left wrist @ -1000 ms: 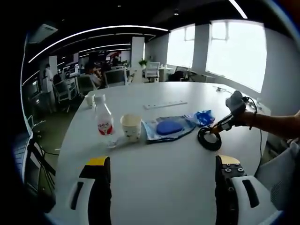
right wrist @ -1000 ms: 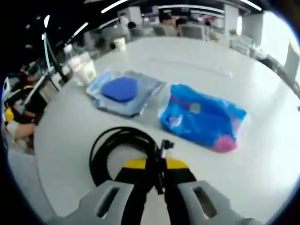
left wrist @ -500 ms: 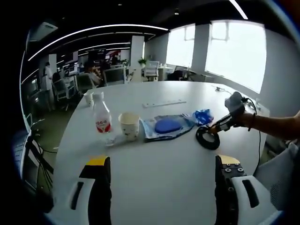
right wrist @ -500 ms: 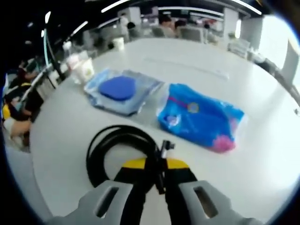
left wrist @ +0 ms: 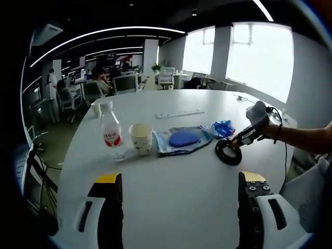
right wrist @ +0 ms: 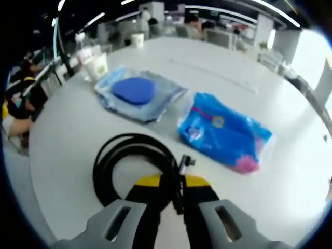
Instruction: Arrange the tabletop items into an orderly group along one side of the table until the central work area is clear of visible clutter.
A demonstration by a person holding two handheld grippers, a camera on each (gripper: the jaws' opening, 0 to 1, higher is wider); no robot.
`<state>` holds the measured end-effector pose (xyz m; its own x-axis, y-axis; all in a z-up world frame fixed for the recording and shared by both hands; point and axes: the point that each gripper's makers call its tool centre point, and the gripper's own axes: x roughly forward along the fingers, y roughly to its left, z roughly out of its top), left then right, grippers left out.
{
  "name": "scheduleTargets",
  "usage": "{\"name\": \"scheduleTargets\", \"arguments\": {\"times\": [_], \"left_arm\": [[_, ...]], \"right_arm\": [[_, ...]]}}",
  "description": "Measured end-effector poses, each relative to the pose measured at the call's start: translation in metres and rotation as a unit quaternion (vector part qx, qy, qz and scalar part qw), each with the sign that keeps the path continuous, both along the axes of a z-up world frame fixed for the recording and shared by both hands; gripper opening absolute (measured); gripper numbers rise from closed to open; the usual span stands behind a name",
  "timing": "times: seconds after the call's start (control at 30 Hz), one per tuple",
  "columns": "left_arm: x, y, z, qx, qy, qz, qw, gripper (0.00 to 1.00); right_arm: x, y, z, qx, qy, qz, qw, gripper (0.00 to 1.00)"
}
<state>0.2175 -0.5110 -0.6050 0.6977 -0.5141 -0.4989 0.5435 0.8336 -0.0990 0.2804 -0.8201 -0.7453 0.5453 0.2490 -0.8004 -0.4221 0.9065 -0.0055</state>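
White round table (left wrist: 171, 187) carries a row of things, left to right from the paper cup (left wrist: 141, 138): a water bottle (left wrist: 109, 133) left of it, then a blue-pad pouch (left wrist: 182, 140), a blue packet (right wrist: 226, 132) and a black cable coil (right wrist: 129, 168) — clamped by the right gripper (right wrist: 171, 189). Left gripper (left wrist: 179, 179) hovers wide — holding nothing.

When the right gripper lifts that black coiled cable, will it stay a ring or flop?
The black cable coil is pinched by the right gripper at one side, so the free loops will probably sag. It looks light; no tie is visible, so it may unwind.
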Motion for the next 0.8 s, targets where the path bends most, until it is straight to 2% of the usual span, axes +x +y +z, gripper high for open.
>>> {"name": "scheduleTargets", "arguments": {"times": [0.27,0.37,0.67,0.8], "left_arm": [[0.000,-0.001,0.003,-0.001,-0.003,-0.002,1.0000,0.92],[0.000,0.001,0.004,-0.001,-0.004,-0.002,1.0000,0.92],[0.000,0.008,0.009,-0.006,-0.007,0.008,0.9999,0.93],[0.000,0.010,0.010,-0.007,-0.008,0.013,0.9999,0.93]], "right_arm": [[0.000,0.001,0.000,-0.002,0.005,-0.007,1.0000,0.13],[0.003,0.006,0.003,0.037,-0.004,-0.030,0.9988,0.20],[0.005,0.006,0.016,0.039,-0.018,-0.038,0.9984,0.23],[0.004,0.007,0.018,0.048,-0.018,-0.043,0.9978,0.28]]}}
